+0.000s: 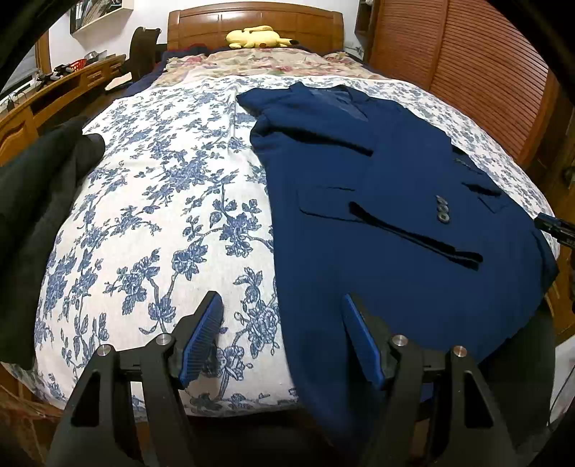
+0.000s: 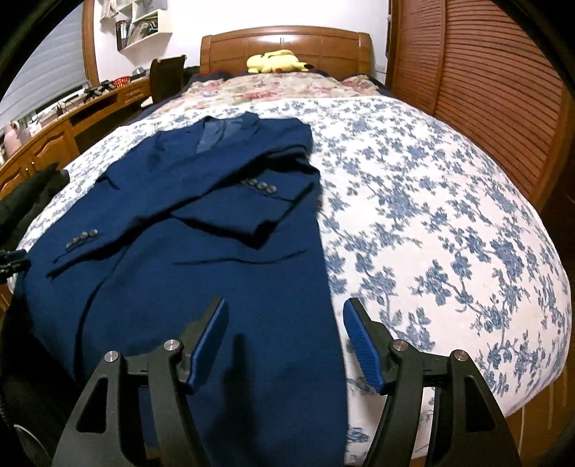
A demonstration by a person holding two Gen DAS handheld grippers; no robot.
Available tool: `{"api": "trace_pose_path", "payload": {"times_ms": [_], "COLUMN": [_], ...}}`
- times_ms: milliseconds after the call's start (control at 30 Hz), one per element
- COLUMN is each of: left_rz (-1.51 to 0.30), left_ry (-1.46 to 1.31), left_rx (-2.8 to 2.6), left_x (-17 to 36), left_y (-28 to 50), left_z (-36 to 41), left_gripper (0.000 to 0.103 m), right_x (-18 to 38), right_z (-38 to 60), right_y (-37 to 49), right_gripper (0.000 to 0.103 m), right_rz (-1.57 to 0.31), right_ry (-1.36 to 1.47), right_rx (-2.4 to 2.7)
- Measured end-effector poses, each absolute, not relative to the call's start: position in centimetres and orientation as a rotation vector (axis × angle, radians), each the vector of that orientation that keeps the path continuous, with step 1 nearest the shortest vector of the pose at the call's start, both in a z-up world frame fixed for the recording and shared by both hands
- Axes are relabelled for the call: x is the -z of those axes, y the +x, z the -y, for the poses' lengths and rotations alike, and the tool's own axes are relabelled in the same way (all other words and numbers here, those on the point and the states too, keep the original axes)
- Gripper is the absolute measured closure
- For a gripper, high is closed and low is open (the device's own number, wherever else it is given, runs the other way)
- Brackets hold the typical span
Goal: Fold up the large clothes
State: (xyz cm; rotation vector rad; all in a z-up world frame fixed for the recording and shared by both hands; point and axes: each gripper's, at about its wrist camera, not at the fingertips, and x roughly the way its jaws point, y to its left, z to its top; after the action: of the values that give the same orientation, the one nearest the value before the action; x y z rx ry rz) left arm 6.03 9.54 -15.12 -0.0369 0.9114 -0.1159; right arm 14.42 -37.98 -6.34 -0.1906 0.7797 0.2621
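A navy blue suit jacket (image 1: 377, 222) lies flat on the bed, collar toward the headboard, both sleeves folded across its front. In the right wrist view the same jacket (image 2: 201, 258) shows button rows on each cuff. My left gripper (image 1: 282, 305) is open above the jacket's lower left edge, one fingertip over the floral sheet and the other over blue cloth. My right gripper (image 2: 285, 310) is open over the jacket's lower right edge. Nothing is pinched in either one. A tip of the right gripper (image 1: 555, 228) shows at the jacket's far side.
The bed has a blue floral cover (image 1: 161, 215) and a wooden headboard (image 1: 255, 23) with a yellow plush toy (image 1: 257, 36). Dark clothing (image 1: 36, 201) is piled at the bed's left side. A wooden desk (image 2: 72, 122) stands left, slatted wardrobe doors (image 2: 478, 79) right.
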Motion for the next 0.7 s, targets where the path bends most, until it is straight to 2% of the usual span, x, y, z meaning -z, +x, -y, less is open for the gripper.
{"api": "trace_pose_path", "payload": {"times_ms": [167,200,233,333,533,633,700], "left_rz": [-0.903,-0.901,-0.897,-0.905,-0.907,-0.907,-0.911], "left_ry": [-0.039,-0.044,-0.049,-0.052,-0.078,-0.083,-0.102], "left_rx": [0.114,0.119,0.139,0.160,0.167,0.187,0.198], "left_x": [15.1,15.1,15.1,15.2,15.4,15.4,15.4], "left_y": [5.2,5.0,4.7,4.3,3.9,3.7,3.6], "left_z": [-9.1,-9.0,-8.9,-8.7,-9.0,-9.0,-9.2], "left_gripper": [0.034,0.037,0.046,0.051,0.053,0.073,0.079], "right_x": [7.4,7.6,7.7,7.8,8.3,8.5,8.5], "right_z": [39.2,39.4,39.5,39.9,40.1,40.1,40.1], "right_y": [14.8,14.8,14.7,14.1,13.9,13.7,13.7], "right_gripper": [0.035,0.035,0.035,0.035,0.036,0.048,0.053], "right_rz": [-0.822,-0.828,-0.828,-0.825,-0.848,-0.849,-0.850], "right_ry": [-0.191,-0.188,-0.186,-0.173,-0.168,-0.157,-0.140], "right_rx": [-0.242,-0.247,-0.250,-0.266,-0.311,-0.333,-0.350]}}
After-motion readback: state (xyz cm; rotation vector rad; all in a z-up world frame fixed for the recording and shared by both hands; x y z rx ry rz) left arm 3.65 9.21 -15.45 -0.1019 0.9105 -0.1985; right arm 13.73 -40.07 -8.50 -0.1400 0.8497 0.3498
